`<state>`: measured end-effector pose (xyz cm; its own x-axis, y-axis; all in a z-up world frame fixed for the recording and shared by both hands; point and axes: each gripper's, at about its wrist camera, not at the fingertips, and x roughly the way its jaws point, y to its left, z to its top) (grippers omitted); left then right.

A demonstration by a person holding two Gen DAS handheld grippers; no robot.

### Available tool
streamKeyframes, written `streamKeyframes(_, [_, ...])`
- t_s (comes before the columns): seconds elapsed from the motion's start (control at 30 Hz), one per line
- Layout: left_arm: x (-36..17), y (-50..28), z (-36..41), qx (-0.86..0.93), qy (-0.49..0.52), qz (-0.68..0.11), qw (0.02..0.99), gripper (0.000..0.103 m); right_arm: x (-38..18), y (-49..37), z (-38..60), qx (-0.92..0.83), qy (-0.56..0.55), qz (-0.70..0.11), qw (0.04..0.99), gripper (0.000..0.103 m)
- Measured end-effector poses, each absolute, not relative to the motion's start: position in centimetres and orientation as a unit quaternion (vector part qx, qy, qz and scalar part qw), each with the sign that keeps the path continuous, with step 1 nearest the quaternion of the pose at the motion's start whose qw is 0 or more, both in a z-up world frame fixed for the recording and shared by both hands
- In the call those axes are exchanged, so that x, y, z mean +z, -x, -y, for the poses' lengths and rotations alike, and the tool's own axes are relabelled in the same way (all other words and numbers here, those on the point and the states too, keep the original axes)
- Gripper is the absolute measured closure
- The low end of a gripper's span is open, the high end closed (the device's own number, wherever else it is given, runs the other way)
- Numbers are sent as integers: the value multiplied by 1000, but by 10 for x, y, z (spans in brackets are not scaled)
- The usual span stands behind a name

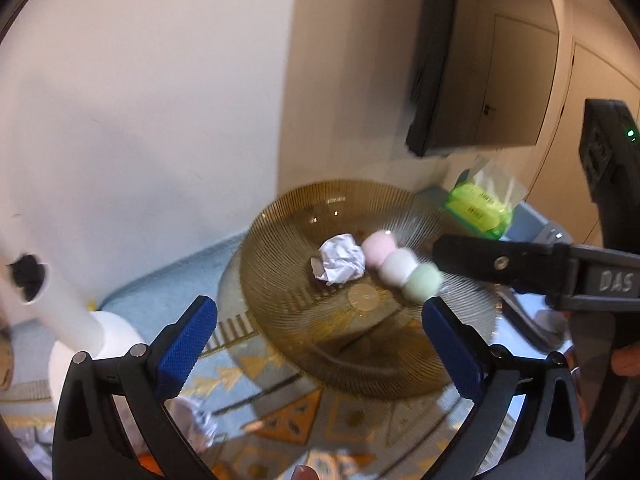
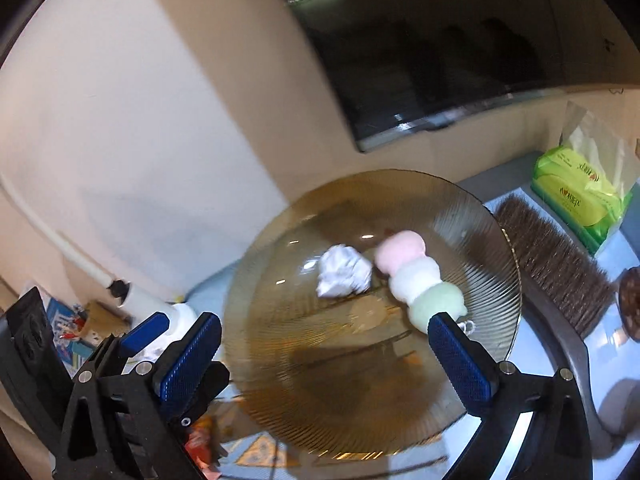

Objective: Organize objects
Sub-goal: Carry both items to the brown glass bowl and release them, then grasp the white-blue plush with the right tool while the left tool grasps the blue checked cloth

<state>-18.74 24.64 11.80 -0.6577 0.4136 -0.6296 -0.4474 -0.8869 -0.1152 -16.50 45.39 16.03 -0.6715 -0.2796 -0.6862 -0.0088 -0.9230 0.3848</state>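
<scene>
At far left, a white tube-necked appliance (image 1: pixel 86 332) stands on the patterned blue cloth (image 1: pixel 224 376) as we hold both tongs over an amber ribbed glass plate (image 1: pixel 304 332). Our left gripper (image 1: pixel 320 344) hangs released, its blue pads (image 1: pixel 184 348) spread wide on either side of the plate's near rim, holding nothing. On the plate a crumpled white paper ball (image 1: pixel 340 258) lies touching the pink end of a three-ball plush skewer of pink, white and green (image 1: pixel 402 266). The skewer's long axis slants from upper left to lower right, green end toward our right gripper (image 2: pixel 324 356), which is the nearer; its jaws stand open too, one pad just beside that green ball. Farther right sit a brown bristle brush (image 2: pixel 556 268) and a green tissue pack (image 2: pixel 580 200).
</scene>
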Motion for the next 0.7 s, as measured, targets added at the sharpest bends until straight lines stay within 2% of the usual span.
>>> streamKeyframes(0.2, [170, 142, -195, 928, 306, -11, 211, 1, 189, 143, -395, -906, -379, 166, 92, 0])
streamKeyframes(0.4, [197, 101, -104, 951, 280, -26, 130, 1, 211, 114, -330, -911, -367, 145, 122, 0])
streamKeyframes(0.53, [182, 77, -27, 951, 297, -38, 70, 1, 184, 104, -291, -907, -378, 118, 146, 0])
streamKeyframes(0.7, [124, 58, 43, 940, 340, -18, 20, 1, 117, 100, -262, -896, -398, 107, 165, 0])
